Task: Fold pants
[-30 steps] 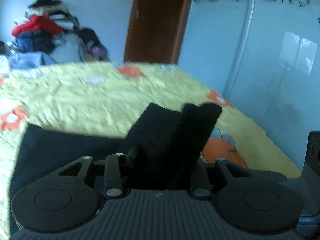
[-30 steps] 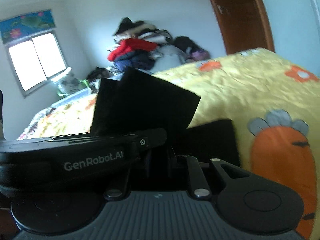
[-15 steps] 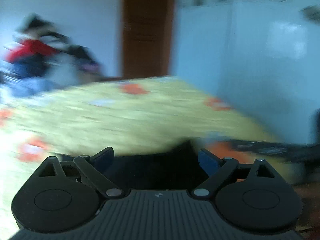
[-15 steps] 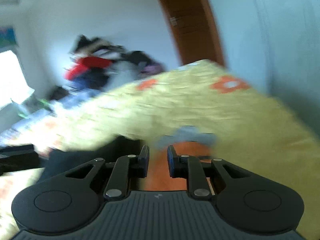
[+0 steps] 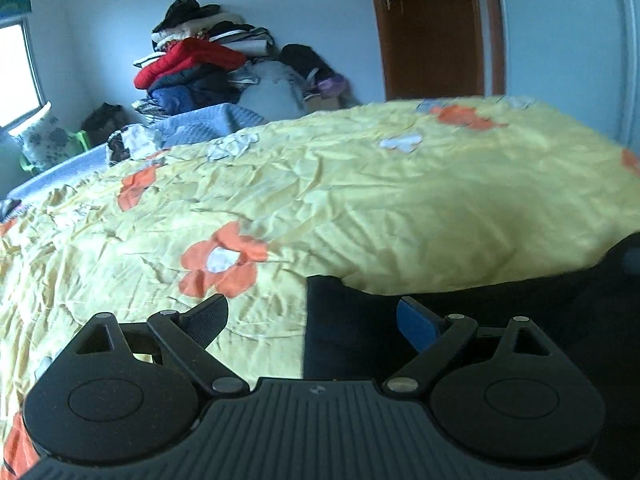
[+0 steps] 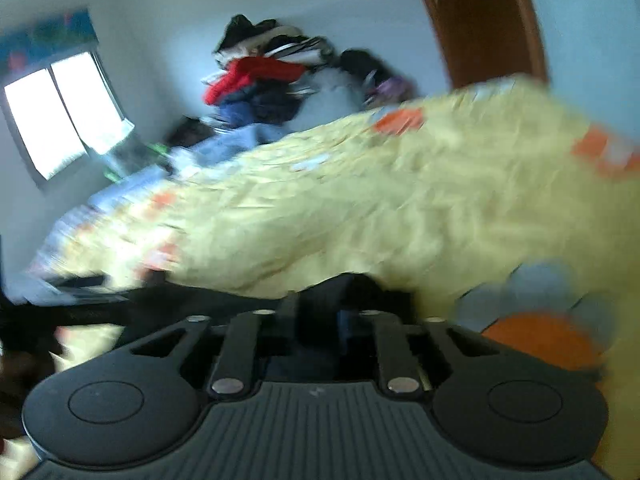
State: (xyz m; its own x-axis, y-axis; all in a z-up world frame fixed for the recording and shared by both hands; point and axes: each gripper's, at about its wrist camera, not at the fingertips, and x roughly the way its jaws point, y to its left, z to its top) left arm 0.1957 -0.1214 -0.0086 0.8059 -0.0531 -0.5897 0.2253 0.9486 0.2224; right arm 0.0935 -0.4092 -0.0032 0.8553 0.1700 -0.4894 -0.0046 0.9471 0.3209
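Left wrist: spread left tool (image 5: 312, 322) above black pants (image 5: 352, 328).

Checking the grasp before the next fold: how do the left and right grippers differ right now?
The left gripper has its jaws spread wide and holds nothing; the right gripper has its fingers drawn close together, though blur hides whether they pinch cloth. The left hangs over the corner of the black pants and the yellow bedspread; the right points along the pants' far edge. Both sit low over the pants.
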